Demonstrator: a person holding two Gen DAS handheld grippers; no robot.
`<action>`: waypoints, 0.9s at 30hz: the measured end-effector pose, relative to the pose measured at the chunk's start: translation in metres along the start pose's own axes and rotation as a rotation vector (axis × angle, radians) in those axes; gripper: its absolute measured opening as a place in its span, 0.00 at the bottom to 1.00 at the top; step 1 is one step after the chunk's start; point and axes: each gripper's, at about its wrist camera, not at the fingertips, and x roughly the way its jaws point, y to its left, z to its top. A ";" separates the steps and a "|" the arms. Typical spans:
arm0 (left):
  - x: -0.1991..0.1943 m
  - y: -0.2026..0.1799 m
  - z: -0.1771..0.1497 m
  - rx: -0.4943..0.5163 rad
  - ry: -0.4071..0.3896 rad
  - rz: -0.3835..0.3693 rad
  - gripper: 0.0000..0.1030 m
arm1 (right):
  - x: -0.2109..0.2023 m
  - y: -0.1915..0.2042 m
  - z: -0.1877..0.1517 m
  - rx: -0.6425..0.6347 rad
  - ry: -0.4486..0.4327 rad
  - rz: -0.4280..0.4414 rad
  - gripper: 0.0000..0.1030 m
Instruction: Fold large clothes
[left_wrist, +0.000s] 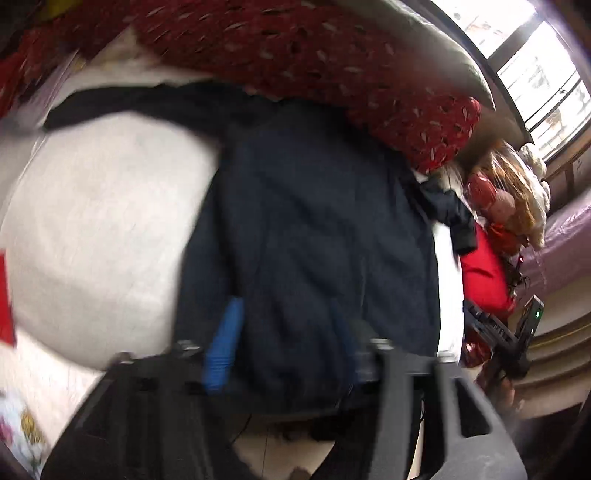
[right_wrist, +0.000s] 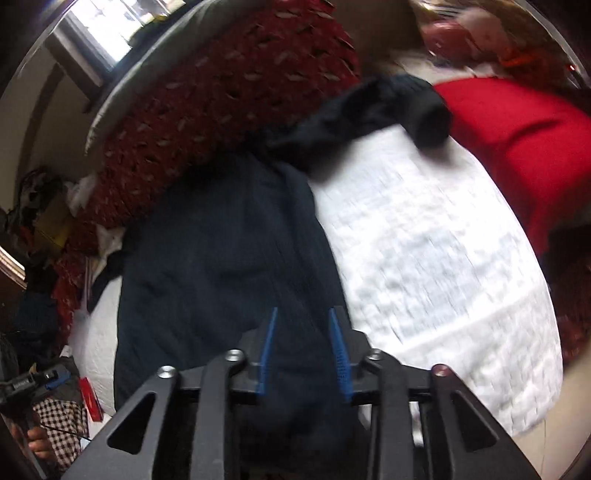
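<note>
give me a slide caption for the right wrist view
Right gripper, jaws apart, above a dark navy garment on a white bedspread.

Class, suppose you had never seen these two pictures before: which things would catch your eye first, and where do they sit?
A dark navy garment lies spread across the white bedcover, filling the middle of both views. Behind it, a red patterned quilt is heaped along the far side. A bright red cloth lies beyond the garment's sleeve.

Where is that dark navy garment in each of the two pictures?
Left wrist view: navy garment fills the centre, white bedcover on its left.
Right wrist view: navy garment lies centre-left, white bedcover on its right.
Shared landmark: the red patterned quilt above it.
</note>
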 end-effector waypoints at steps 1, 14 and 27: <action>0.011 -0.012 0.007 0.012 -0.005 -0.002 0.54 | 0.014 0.006 0.006 -0.016 -0.003 0.008 0.32; 0.180 -0.053 0.040 0.007 0.209 0.036 0.54 | 0.046 -0.142 0.123 0.484 -0.208 -0.056 0.76; 0.173 -0.077 0.086 0.120 0.064 -0.040 0.54 | 0.088 -0.197 0.218 0.420 -0.231 -0.264 0.05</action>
